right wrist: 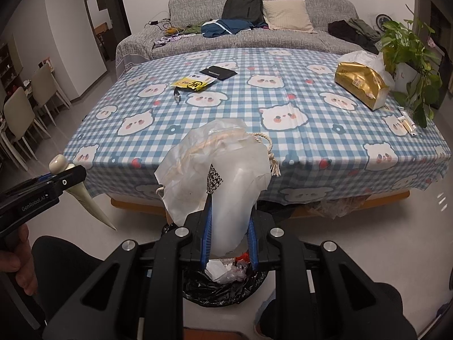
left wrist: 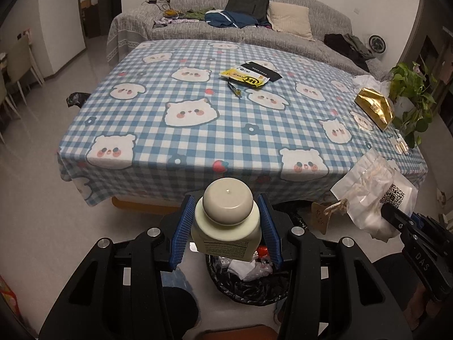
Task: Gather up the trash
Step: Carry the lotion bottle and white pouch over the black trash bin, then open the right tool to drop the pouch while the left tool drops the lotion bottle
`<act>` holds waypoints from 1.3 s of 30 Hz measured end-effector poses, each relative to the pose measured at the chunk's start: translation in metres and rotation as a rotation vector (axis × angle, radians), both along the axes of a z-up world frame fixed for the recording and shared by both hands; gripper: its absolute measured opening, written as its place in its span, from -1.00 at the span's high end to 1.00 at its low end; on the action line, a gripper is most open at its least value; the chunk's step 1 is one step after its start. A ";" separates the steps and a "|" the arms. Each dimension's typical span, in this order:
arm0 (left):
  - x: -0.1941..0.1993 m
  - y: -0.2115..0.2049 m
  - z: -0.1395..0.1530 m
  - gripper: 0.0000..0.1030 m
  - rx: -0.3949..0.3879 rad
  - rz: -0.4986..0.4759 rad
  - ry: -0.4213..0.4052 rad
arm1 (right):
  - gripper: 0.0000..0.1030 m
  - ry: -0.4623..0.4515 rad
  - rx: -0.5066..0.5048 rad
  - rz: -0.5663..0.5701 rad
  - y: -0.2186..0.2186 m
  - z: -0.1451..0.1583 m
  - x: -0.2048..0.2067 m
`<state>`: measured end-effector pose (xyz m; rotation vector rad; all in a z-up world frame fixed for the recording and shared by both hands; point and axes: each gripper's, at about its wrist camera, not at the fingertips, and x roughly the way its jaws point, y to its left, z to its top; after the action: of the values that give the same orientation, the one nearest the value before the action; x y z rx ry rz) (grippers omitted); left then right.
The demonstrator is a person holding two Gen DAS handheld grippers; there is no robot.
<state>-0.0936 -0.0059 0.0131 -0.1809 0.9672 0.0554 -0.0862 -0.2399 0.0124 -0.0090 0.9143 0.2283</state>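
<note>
My left gripper (left wrist: 226, 223) is shut on a cream bottle (left wrist: 226, 212) with a round cap, held above a black-lined trash bin (left wrist: 249, 289) on the floor. My right gripper (right wrist: 229, 232) is shut on a translucent white plastic bag (right wrist: 220, 167) with a QR label and a rope tie, held over the same bin (right wrist: 223, 289). The bag also shows at the right of the left wrist view (left wrist: 373, 192). The bottle shows at the left of the right wrist view (right wrist: 61, 163). A yellow wrapper (right wrist: 194, 83), a black card (right wrist: 218, 72) and a small dark wrapper (right wrist: 177, 96) lie on the table.
The table wears a blue checked cloth (right wrist: 254, 130) with bear faces. A gold tissue pack (right wrist: 361, 83), a potted plant (right wrist: 407, 53) and small sachets (right wrist: 407, 123) are at its right. A grey sofa (right wrist: 254, 36) with a backpack and clothes stands behind. Chairs (right wrist: 19, 121) stand at left.
</note>
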 end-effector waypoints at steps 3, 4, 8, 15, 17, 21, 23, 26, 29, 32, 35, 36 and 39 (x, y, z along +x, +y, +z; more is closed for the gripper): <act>-0.003 0.001 -0.007 0.12 -0.001 0.003 0.007 | 0.61 0.004 -0.004 0.003 0.002 -0.004 -0.003; -0.005 0.001 -0.009 0.12 -0.002 0.004 0.008 | 0.61 0.005 -0.004 0.002 0.003 -0.006 -0.003; -0.008 0.001 -0.018 0.12 -0.005 0.003 0.018 | 0.61 0.018 -0.012 0.006 0.006 -0.015 -0.003; -0.008 0.007 -0.038 0.12 -0.015 0.016 0.038 | 0.61 0.055 -0.019 0.012 0.012 -0.039 0.001; -0.006 0.010 -0.047 0.12 -0.020 0.020 0.047 | 0.61 0.069 -0.023 0.013 0.015 -0.048 0.003; -0.003 0.013 -0.067 0.12 -0.035 0.015 0.073 | 0.61 0.107 -0.037 0.017 0.021 -0.069 0.007; -0.001 0.014 -0.077 0.12 -0.044 0.013 0.079 | 0.61 0.126 -0.045 0.020 0.023 -0.080 0.009; 0.003 0.013 -0.095 0.12 -0.059 0.007 0.099 | 0.61 0.161 -0.060 0.023 0.027 -0.098 0.013; 0.007 0.013 -0.109 0.12 -0.067 0.006 0.110 | 0.61 0.193 -0.074 0.026 0.030 -0.114 0.018; 0.009 0.016 -0.121 0.12 -0.080 0.006 0.114 | 0.61 0.221 -0.086 0.034 0.035 -0.129 0.023; 0.011 0.020 -0.133 0.12 -0.085 0.010 0.120 | 0.61 0.240 -0.095 0.045 0.042 -0.142 0.028; 0.011 0.022 -0.136 0.12 -0.086 0.013 0.123 | 0.61 0.248 -0.099 0.048 0.045 -0.148 0.030; 0.012 0.026 -0.145 0.12 -0.091 0.021 0.133 | 0.61 0.275 -0.105 0.052 0.050 -0.164 0.035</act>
<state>-0.0818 0.0197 -0.1321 -0.2737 1.1015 0.0432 -0.0512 -0.1896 -0.1521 -0.1003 1.2003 0.2327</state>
